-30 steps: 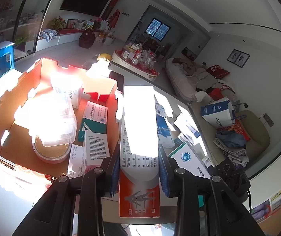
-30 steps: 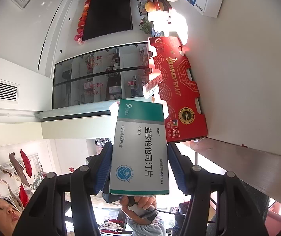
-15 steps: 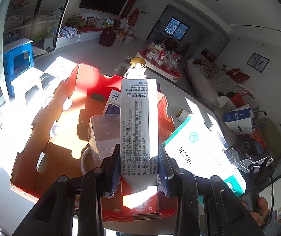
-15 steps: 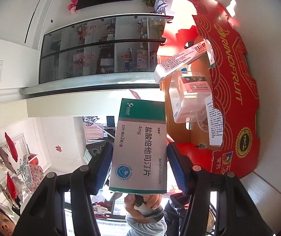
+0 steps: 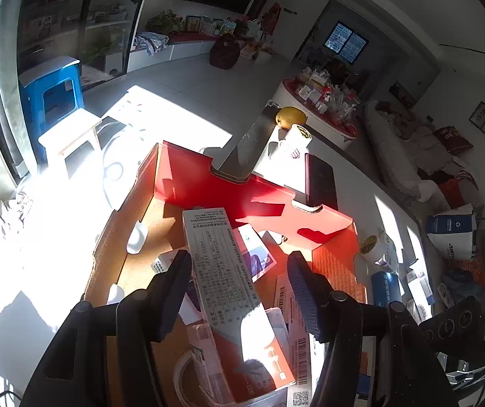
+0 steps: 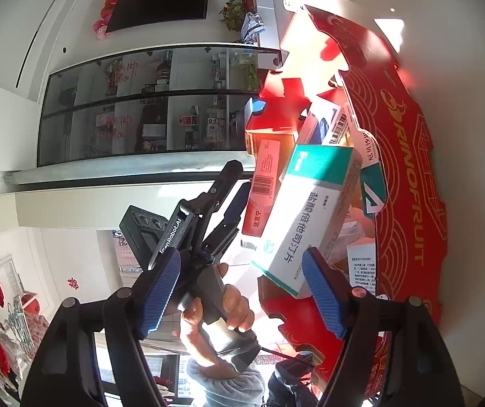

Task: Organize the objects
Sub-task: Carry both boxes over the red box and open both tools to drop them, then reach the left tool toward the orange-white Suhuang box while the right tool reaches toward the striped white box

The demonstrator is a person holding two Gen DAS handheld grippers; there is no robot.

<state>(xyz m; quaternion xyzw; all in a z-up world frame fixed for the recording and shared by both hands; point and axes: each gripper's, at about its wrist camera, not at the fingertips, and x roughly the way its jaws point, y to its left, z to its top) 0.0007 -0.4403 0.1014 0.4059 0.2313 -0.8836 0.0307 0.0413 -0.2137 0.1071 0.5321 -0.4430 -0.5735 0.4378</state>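
My left gripper (image 5: 239, 271) hangs over the open red cardboard box (image 5: 242, 190) with its jaws opening. A long red-and-white medicine box (image 5: 228, 288) lies tilted between them, leaning on the left finger (image 5: 174, 291) and clear of the right one. In the right wrist view my right gripper (image 6: 240, 257) is opening too. The green-and-white medicine box (image 6: 306, 217) tips away over the red cardboard box (image 6: 408, 176), with only its corner near the right pad (image 6: 323, 291). A hand (image 6: 222, 305) holds the left gripper there, beside the red-and-white box (image 6: 262, 183).
Several medicine boxes and a clear plastic container (image 5: 208, 373) lie inside the red box. On the table beyond it are a dark phone (image 5: 320, 183), a yellow fruit (image 5: 289, 117) and a tape roll (image 5: 369, 244). More boxes (image 5: 418, 288) lie at right. Blue stool (image 5: 52, 98) on the floor.
Both grippers moved over the red cardboard box and their jaws spread. The long red-and-white box and the green-and-white box, gripped before, now sit loose and tilted.
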